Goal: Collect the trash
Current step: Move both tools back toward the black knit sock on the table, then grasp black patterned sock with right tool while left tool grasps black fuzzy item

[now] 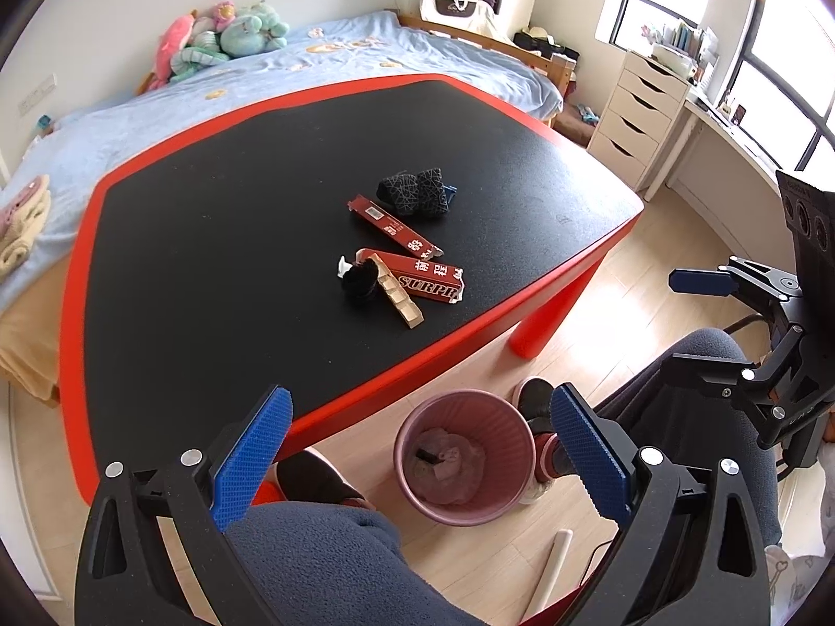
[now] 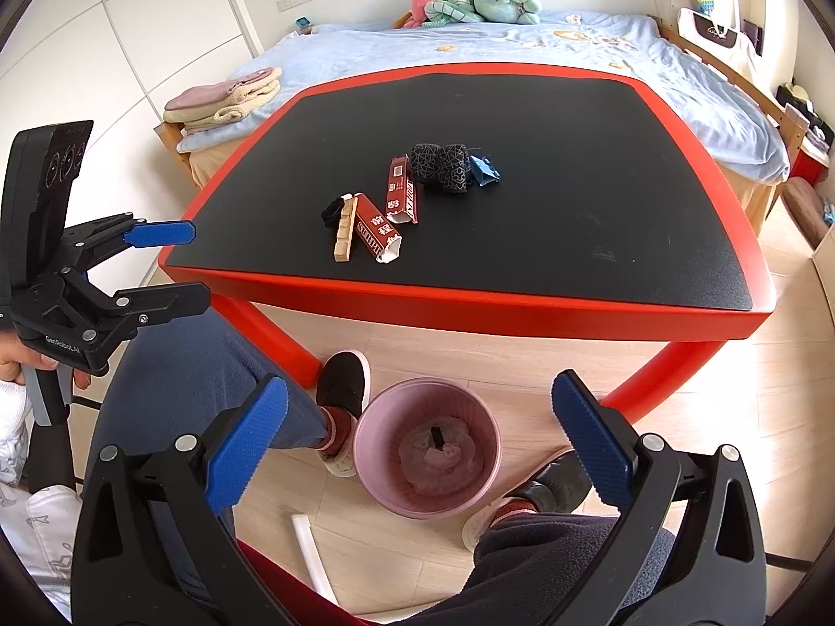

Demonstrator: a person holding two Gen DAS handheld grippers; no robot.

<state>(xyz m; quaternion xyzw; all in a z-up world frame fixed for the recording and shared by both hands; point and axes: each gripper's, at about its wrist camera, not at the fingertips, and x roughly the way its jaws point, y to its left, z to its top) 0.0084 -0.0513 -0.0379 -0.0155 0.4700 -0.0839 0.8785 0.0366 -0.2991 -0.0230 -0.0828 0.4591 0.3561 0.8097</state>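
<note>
On the black-topped red table point(image 1: 209, 219) point(image 2: 574, 292) lie two red cartons point(image 1: 425, 275) point(image 2: 377, 229), point(image 1: 394, 225) point(image 2: 401, 190), a beige tray strip point(image 1: 399, 298) point(image 2: 344, 232), a black crumpled piece point(image 1: 359, 281) point(image 2: 333, 211), black patterned wrappers point(image 1: 415, 192) point(image 2: 442, 166) and a blue scrap point(image 2: 485, 169). A pink bin point(image 1: 464, 456) point(image 2: 427, 448) with trash inside stands on the floor before the table. My left gripper point(image 1: 417, 459) point(image 2: 162, 261) is open and empty above the bin side. My right gripper point(image 2: 417, 448) point(image 1: 702, 281) is open and empty over the bin.
A bed with blue cover point(image 1: 261, 83) point(image 2: 522, 47) and plush toys stands behind the table. White drawers point(image 1: 636, 115) are at the right. The person's legs and slippers point(image 2: 342, 386) flank the bin. A white stick point(image 2: 313, 553) lies on the wooden floor.
</note>
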